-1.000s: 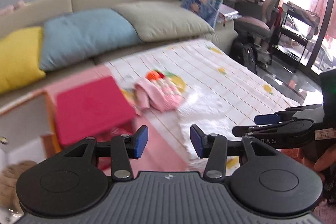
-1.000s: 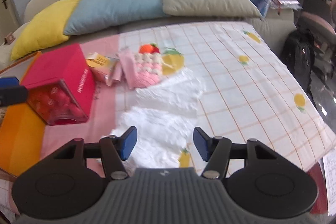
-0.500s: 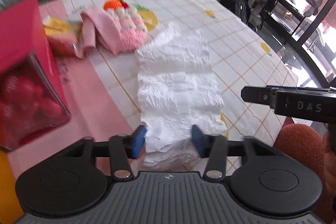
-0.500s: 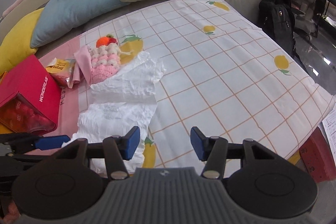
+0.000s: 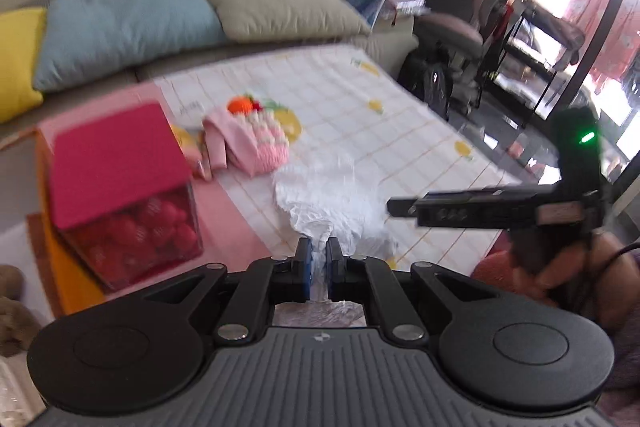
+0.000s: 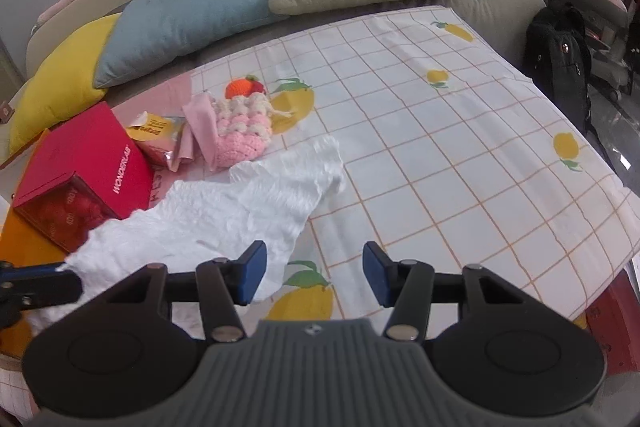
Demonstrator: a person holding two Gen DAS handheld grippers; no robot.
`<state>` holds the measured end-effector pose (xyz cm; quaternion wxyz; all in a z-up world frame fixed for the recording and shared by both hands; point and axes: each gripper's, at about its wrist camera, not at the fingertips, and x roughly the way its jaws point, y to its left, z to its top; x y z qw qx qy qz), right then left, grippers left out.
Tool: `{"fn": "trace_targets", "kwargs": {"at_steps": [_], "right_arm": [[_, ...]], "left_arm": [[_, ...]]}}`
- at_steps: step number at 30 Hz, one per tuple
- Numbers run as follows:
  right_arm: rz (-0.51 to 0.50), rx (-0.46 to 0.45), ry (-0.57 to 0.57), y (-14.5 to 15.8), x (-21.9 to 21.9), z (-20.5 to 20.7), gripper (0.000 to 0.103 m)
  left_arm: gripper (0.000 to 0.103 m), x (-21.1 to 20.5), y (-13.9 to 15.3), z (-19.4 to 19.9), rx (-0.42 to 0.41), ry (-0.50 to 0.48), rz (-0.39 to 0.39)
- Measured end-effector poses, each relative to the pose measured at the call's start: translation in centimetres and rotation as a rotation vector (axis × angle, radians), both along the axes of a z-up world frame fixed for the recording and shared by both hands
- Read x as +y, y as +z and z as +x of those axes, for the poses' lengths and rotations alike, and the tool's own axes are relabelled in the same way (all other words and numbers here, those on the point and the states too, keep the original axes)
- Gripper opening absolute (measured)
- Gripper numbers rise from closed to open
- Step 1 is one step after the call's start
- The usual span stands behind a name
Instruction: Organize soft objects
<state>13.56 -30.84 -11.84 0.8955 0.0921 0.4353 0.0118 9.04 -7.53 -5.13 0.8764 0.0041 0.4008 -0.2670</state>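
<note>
On the checked sheet point(image 6: 460, 155), left gripper point(image 5: 318, 267) has just been closing, now pinching the white cloth point(image 6: 224, 211) edge. Right gripper point(image 6: 311, 277) half open, empty. Cloth unfolded, pink knit toy point(image 6: 240, 131) untouched; sorting barely begun.

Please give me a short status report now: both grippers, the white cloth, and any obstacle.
Left gripper jaws just closed, pinching the crinkled white cloth at its near edge. Right gripper open, empty, hovering over the checked tablecloth. Red box beside the cloth, not blocking.

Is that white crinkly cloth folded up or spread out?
Spread out: the white cloth lies crumpled, unfolded, on the checked sheet.
</note>
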Motion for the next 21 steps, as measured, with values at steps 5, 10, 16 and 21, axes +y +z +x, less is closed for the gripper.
{"fn": "trace_targets", "kwargs": {"at_steps": [5,10,16,21], "right_arm": [[0.03,-0.028,0.067,1.0,1.5,0.0,0.053],[-0.005,-0.004,0.075,0.4,2.3,0.3,0.052],[0.004,0.004,0.059,0.1,1.3,0.3,0.052],[0.003,0.019,0.1,-0.6,1.7,1.6,0.052]], "left_arm": [[0.007,-0.3,3.1,0.1,-0.086,-0.005,-0.019],[0.007,-2.3,-0.5,5.0,-0.059,0.03,0.012],[0.007,-3.8,-6.4,9.5,0.064,0.058,-0.038],[0.014,-5.3,-9.5,11.7,0.1,0.095,0.043]]}}
